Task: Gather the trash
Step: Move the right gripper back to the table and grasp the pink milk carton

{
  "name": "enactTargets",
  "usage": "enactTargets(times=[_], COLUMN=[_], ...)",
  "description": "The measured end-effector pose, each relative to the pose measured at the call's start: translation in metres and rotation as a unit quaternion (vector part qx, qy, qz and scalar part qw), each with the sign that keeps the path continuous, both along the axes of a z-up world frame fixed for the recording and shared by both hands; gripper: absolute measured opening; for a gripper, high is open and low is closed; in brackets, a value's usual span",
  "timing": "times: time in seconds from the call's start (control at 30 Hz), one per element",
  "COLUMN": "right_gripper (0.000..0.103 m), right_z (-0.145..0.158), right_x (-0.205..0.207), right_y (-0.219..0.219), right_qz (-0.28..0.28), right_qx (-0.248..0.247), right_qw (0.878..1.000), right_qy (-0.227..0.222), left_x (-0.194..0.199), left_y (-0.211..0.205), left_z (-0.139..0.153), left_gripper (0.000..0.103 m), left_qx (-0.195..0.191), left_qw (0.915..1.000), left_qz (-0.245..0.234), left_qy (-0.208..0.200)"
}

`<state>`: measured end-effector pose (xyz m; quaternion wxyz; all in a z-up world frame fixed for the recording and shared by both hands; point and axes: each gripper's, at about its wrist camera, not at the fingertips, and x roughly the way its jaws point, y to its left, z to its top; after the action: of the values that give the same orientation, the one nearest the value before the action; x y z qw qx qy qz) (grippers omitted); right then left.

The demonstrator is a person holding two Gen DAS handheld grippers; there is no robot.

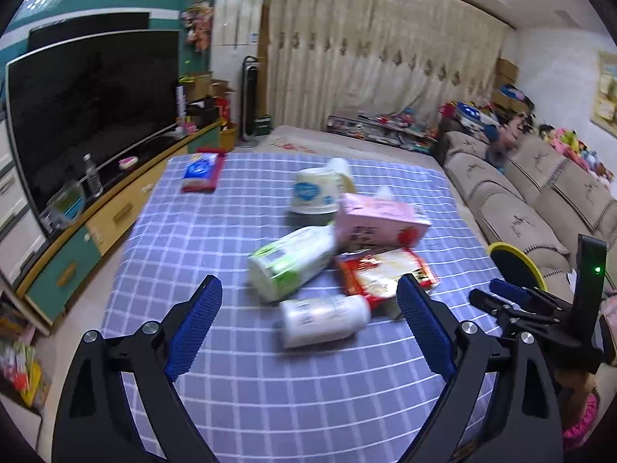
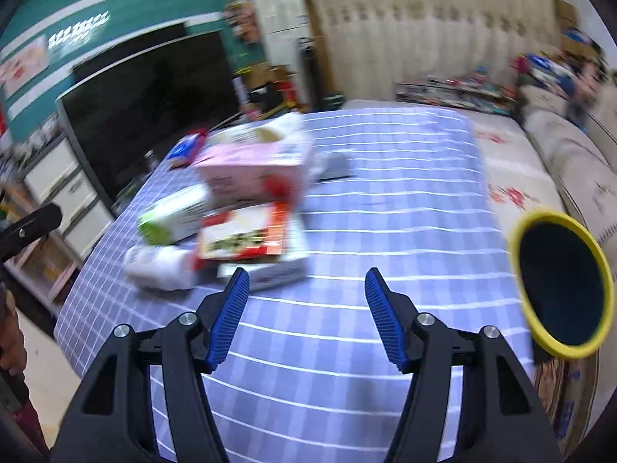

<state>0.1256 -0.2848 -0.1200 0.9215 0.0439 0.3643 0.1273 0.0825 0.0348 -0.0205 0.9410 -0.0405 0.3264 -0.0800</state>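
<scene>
The left gripper is seen at the bottom of its view with both blue-padded fingers spread wide and nothing between them. Just beyond its tips, in the centre of the frame, a white bottle is laid on its side on the blue checked tablecloth. Touching it from above are a green-and-white carton, also on its side, and a red snack packet. A pink box is placed against these higher in the frame, and a cream tub with a blue label is set behind it. A red-and-blue pack is left well apart, toward the upper left of the cloth.

The right gripper is likewise held released, its fingers parted over bare cloth at the lower centre of its own view. The same heap is found up and to the left of it, blurred: the pink box, the green-and-white carton, the red snack packet and the white bottle. A black bin with a yellow rim is seen at the right edge of the frame, beside the cloth.

A television fills the upper left, and a beige sofa runs along the right.
</scene>
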Motion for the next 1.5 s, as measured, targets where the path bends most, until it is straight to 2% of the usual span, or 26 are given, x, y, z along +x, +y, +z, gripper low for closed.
enactTargets(times=[0.2,0.27,0.33,0.4,0.53,0.67,1.0,1.07,1.17,1.27,1.43,1.5], right_gripper=[0.060,0.060,0.065,0.074,0.079,0.080,0.080,0.074,0.066,0.053,0.040,0.039], right_z=[-0.003,0.004,0.014,0.024,0.027,0.011,-0.002,-0.003,-0.003,0.000,0.011,0.014], right_x=[0.022,0.033,0.043,0.062,0.089,0.118,0.150,0.151,0.143,0.128,0.108,0.104], right_y=[0.034,0.034,0.034,0.037,0.042,0.042,0.042,0.042,0.043,0.039,0.036,0.040], right_qz=[0.032,0.028,0.030,0.043,0.078,0.121,0.193,0.206,0.206,0.213,0.238,0.244], right_qx=[-0.001,0.001,0.001,-0.022,-0.069,-0.106,-0.059,-0.044,-0.052,-0.032,0.001,0.004], right_qw=[0.999,1.000,1.000,0.999,0.994,0.987,0.979,0.977,0.977,0.977,0.971,0.970], right_qy=[0.010,0.007,-0.008,-0.020,-0.031,-0.027,-0.030,-0.018,-0.013,-0.010,-0.013,-0.016], left_x=[-0.007,-0.008,-0.007,-0.004,0.001,0.006,0.016,0.016,0.018,0.019,0.017,0.017], left_y=[0.007,0.009,0.010,0.008,0.005,0.006,-0.004,-0.006,-0.008,-0.011,-0.015,-0.014], left_z=[-0.011,-0.014,-0.017,-0.019,-0.023,-0.026,-0.030,-0.032,-0.035,-0.036,-0.036,-0.037], left_gripper=[0.091,0.091,0.091,0.091,0.091,0.091,0.091,0.091,0.091,0.091,0.091,0.091], left_qx=[-0.014,-0.020,-0.022,-0.026,-0.028,-0.032,-0.032,-0.030,-0.031,-0.034,-0.033,-0.035], left_qw=[0.9998,0.9997,0.9996,0.9995,0.9993,0.9991,0.9989,0.9989,0.9987,0.9986,0.9988,0.9987], left_qz=[0.005,0.005,0.006,0.004,0.003,0.004,0.002,0.000,0.000,-0.004,-0.008,-0.008], left_qy=[0.009,0.011,0.014,0.018,0.025,0.028,0.033,0.035,0.040,0.040,0.037,0.037])
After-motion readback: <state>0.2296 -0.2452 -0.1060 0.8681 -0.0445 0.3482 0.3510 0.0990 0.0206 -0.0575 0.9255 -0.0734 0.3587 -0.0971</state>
